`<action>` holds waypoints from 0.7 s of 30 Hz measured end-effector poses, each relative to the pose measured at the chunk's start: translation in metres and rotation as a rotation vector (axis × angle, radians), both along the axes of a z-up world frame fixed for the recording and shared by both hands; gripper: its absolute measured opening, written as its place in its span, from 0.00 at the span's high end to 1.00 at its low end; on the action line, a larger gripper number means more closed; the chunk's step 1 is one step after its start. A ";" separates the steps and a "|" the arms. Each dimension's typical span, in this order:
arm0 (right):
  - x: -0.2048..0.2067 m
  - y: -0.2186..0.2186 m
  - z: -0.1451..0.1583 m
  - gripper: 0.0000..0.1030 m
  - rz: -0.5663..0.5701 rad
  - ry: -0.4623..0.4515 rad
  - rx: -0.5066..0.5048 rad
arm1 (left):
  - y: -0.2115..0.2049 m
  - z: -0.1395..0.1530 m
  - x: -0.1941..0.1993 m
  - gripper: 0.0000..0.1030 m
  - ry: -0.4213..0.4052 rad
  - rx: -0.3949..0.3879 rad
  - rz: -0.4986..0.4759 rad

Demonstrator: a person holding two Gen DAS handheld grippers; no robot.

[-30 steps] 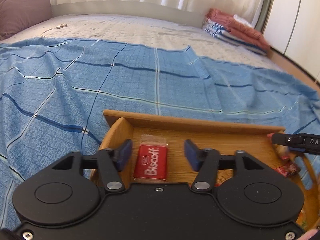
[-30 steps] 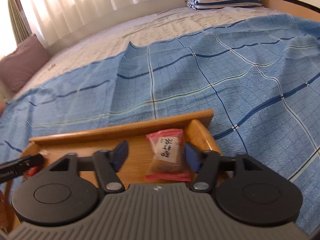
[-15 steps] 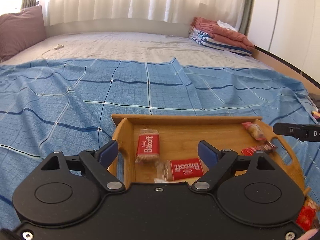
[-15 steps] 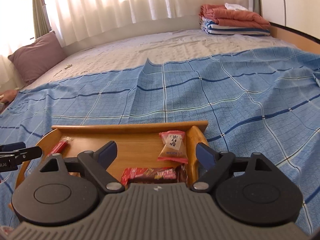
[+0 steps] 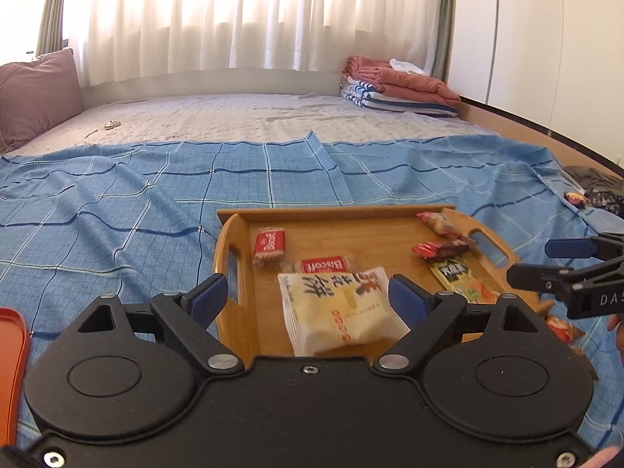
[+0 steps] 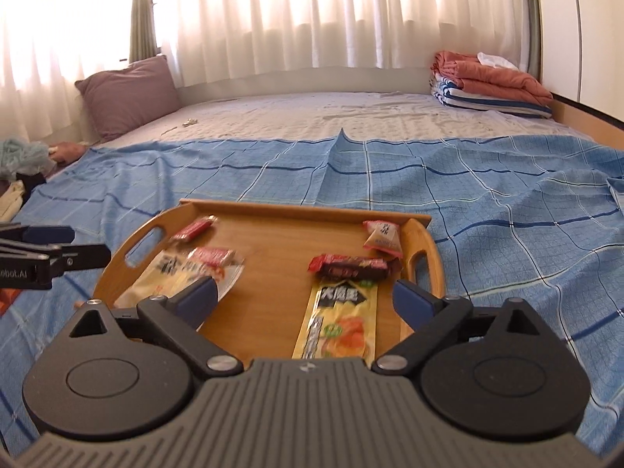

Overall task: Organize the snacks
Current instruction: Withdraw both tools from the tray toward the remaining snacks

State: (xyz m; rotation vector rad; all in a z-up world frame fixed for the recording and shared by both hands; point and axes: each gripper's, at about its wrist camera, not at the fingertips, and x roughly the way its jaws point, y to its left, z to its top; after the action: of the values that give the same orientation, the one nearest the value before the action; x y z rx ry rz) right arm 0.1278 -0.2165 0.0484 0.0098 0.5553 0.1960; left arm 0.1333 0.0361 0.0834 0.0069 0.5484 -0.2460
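A wooden tray [image 5: 351, 210] with cut-out handles lies on the blue checked blanket. Its left half holds two red Biscoff packs [image 5: 269, 242] and a pale yellow pack [image 5: 339, 314]. The right half holds a pink candy pack [image 6: 384, 236], a dark red bar [image 6: 353, 265] and a long yellow-black packet [image 6: 339, 316]. My left gripper [image 5: 306, 300] hovers open above the tray's near left part and grips nothing. Over the near right part, my right gripper [image 6: 304, 296] has its jaws opening, and its pads touch nothing. Each gripper shows at the edge of the other's view.
An orange object [image 5: 11, 351] sits at the lower left edge. A red snack [image 5: 561, 329] lies on the blanket off the tray's right side. Dark clothes [image 5: 596, 191], a mauve pillow [image 6: 128, 93] and folded bedding [image 6: 491, 85] lie further off.
Both grippers have drawn back and up from the tray while their jaws widened. The Biscoff pack and the pink candy pack stay in the tray's far corners. More of the tray now shows.
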 end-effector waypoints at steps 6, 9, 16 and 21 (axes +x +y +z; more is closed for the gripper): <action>-0.041 0.015 -0.016 0.02 0.022 -0.020 -0.084 | 0.005 -0.011 -0.033 0.12 -0.009 0.003 -0.006; -0.057 0.022 -0.025 0.01 0.041 -0.021 -0.120 | 0.008 -0.019 -0.046 0.12 -0.007 0.009 -0.008; -0.085 0.032 -0.043 0.01 0.065 -0.008 -0.142 | 0.013 -0.035 -0.073 0.11 -0.001 0.023 -0.002; -0.093 0.034 -0.053 0.01 0.068 0.011 -0.126 | 0.018 -0.048 -0.085 0.11 0.027 0.024 0.010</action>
State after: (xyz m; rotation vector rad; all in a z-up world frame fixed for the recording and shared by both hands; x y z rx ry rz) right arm 0.0350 -0.1828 -0.0048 -0.1302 0.5782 0.2266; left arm 0.0485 0.0545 0.0351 0.0247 0.5777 -0.2300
